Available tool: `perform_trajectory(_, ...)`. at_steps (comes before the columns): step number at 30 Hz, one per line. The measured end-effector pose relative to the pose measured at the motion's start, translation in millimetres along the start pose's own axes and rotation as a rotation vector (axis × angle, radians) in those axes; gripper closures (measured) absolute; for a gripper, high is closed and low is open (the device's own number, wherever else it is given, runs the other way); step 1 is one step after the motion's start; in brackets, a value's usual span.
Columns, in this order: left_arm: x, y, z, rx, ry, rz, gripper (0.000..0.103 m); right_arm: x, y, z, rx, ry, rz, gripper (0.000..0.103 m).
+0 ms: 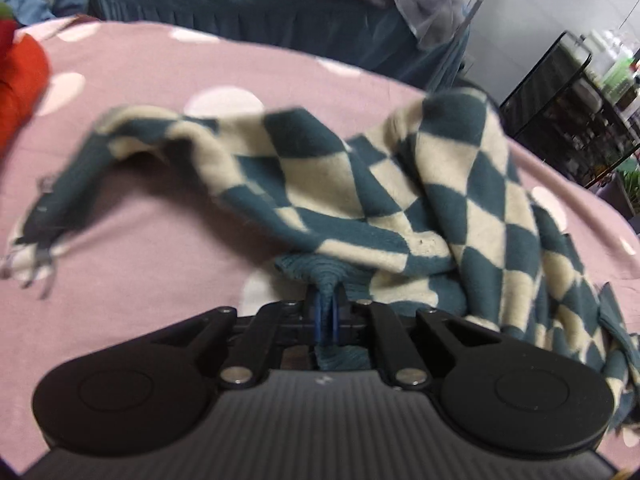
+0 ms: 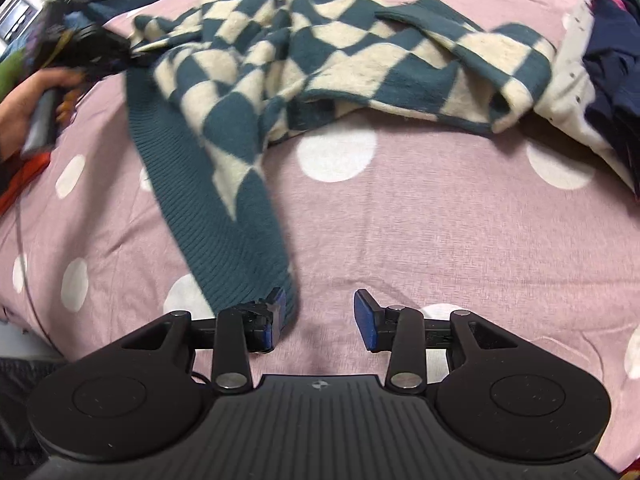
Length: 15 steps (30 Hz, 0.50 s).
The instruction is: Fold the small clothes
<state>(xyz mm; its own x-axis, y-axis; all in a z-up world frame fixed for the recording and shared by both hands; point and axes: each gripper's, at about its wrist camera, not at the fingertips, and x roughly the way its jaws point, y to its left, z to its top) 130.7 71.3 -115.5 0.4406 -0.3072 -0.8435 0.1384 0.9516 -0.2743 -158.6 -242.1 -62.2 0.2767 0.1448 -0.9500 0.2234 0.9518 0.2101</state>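
A teal and cream checkered sweater point(image 1: 360, 184) lies crumpled on a pink bedsheet with white dots point(image 1: 132, 248). My left gripper point(image 1: 326, 312) is shut on the sweater's teal ribbed hem, which bunches between the blue pads. In the right wrist view the sweater point(image 2: 320, 52) spreads across the far half of the bed, and its ribbed hem strip point(image 2: 224, 216) runs down to my right gripper point(image 2: 320, 314). That gripper is open and empty, its left pad point(image 2: 277, 316) beside the hem's end. The left gripper point(image 2: 96, 50) and the hand holding it show at the far left.
An orange garment point(image 1: 20, 84) lies at the left bed edge. A dark blue bed skirt point(image 1: 260, 12) and a black wire rack point(image 1: 580, 108) stand beyond the bed. A pile of dark and cream clothes point(image 2: 600, 72) sits at the right.
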Motion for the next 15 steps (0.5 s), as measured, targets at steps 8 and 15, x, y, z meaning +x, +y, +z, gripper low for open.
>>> perform_trajectory(8,-95.4,86.7,-88.3,-0.084,0.053,0.098,0.099,24.5,-5.4,12.3,0.061,0.012,0.06,0.016)
perform_trajectory(15,-134.0,119.5,-160.2,-0.088,0.176,0.218,0.103,44.6,2.4,12.7,0.082,0.071,0.112,0.003)
